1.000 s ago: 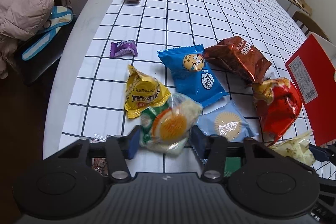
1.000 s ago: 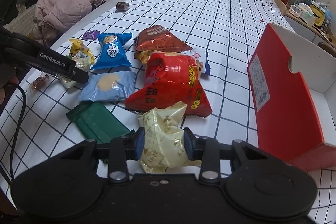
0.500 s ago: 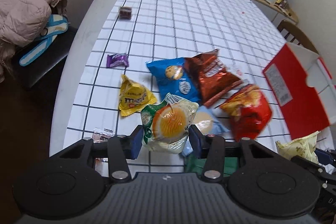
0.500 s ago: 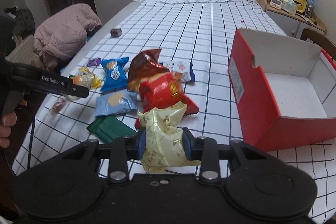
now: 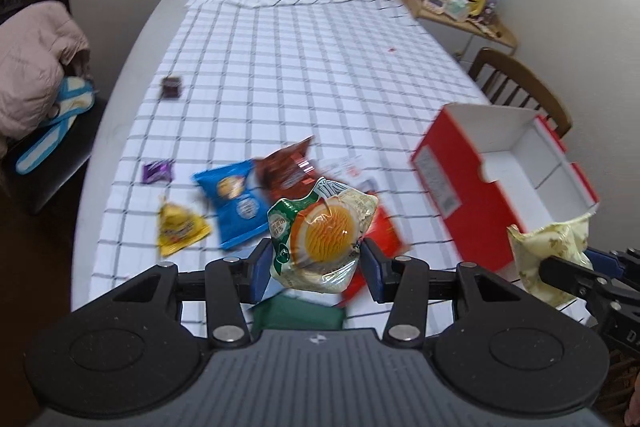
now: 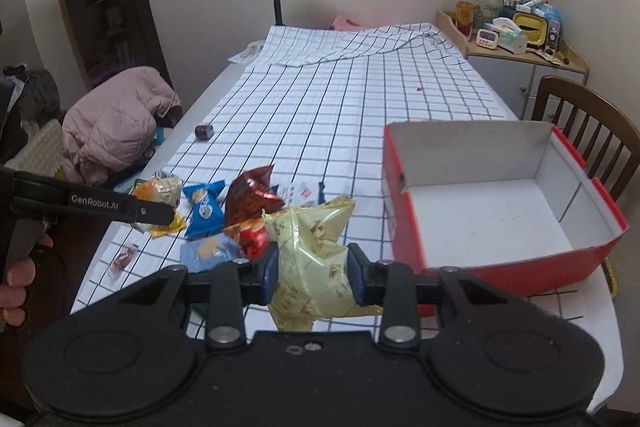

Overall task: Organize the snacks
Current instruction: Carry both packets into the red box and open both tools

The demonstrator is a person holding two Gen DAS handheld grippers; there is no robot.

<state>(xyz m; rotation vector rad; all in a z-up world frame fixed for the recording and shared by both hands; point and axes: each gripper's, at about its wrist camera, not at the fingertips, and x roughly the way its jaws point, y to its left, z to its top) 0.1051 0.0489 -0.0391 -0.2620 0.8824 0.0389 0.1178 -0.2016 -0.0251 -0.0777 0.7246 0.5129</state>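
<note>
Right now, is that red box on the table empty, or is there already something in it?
Empty. The red box lies open, and only its bare white floor shows inside; the snacks are outside it.

A clear packet showing an orange round cake point(image 5: 325, 239) and a pale yellow crinkled packet point(image 6: 316, 259) are held aloft; blue point(image 5: 236, 201), brown point(image 5: 289, 173), red point(image 5: 383, 231) and yellow point(image 5: 178, 225) packets lie clustered beside an open red box point(image 6: 492, 219).
</note>
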